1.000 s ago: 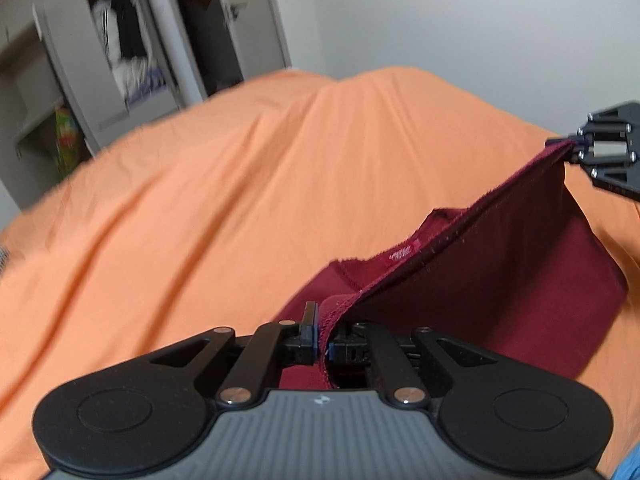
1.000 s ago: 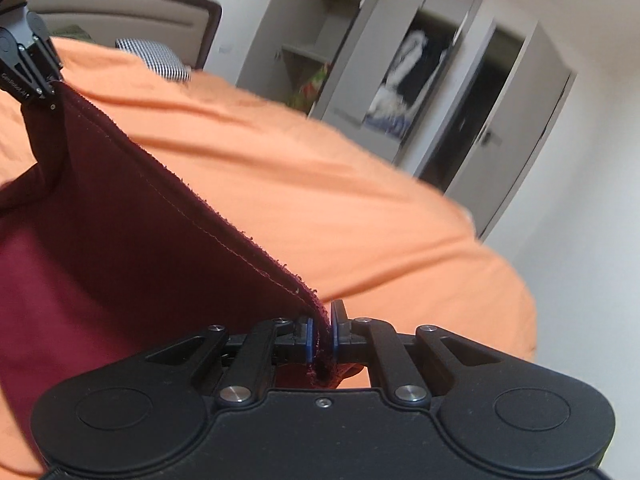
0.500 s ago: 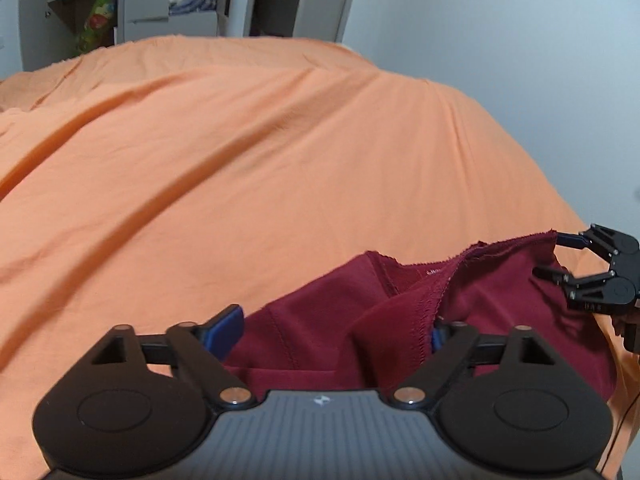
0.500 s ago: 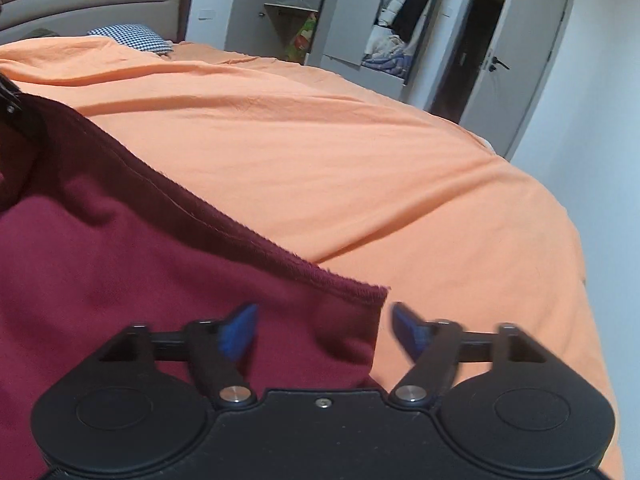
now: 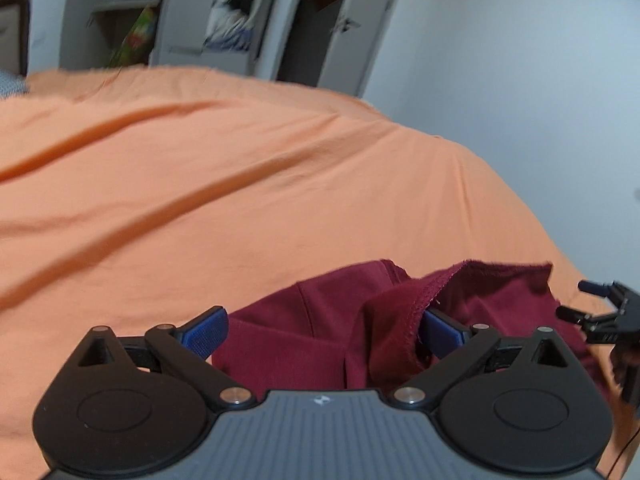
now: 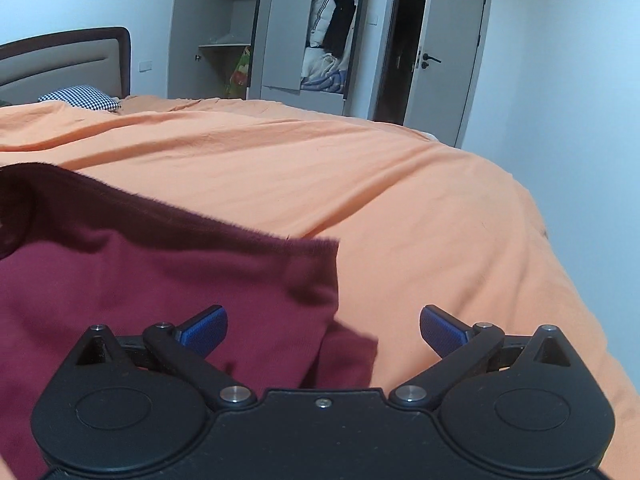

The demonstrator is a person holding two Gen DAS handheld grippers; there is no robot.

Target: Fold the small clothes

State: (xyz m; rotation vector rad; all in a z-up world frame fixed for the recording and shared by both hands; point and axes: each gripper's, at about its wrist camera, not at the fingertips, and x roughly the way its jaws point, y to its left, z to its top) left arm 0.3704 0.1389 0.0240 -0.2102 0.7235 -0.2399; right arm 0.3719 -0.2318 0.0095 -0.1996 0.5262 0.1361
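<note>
A dark red garment [image 5: 320, 332] lies crumpled on the orange bed cover [image 5: 240, 184]. My left gripper [image 5: 322, 330] is open, its blue pads wide apart, and a raised fold of the cloth leans against its right pad [image 5: 440, 330]. The right gripper [image 5: 592, 316] shows at the right edge of the left wrist view, open beside the garment's hem. In the right wrist view the garment [image 6: 160, 272] lies flat with its corner between the spread fingers of my right gripper [image 6: 322, 330], which is open and holds nothing.
The orange bed cover [image 6: 360, 184] stretches far ahead and drops off at the right. A checked pillow [image 6: 80, 98] and headboard [image 6: 68, 60] are at the far left. Open grey wardrobes [image 6: 320, 32] and a door [image 6: 440, 56] stand behind the bed.
Both grippers were shut on the garment's stretched hem a second ago. They have opened and let it fall, and the cloth now lies slack on the bed.
</note>
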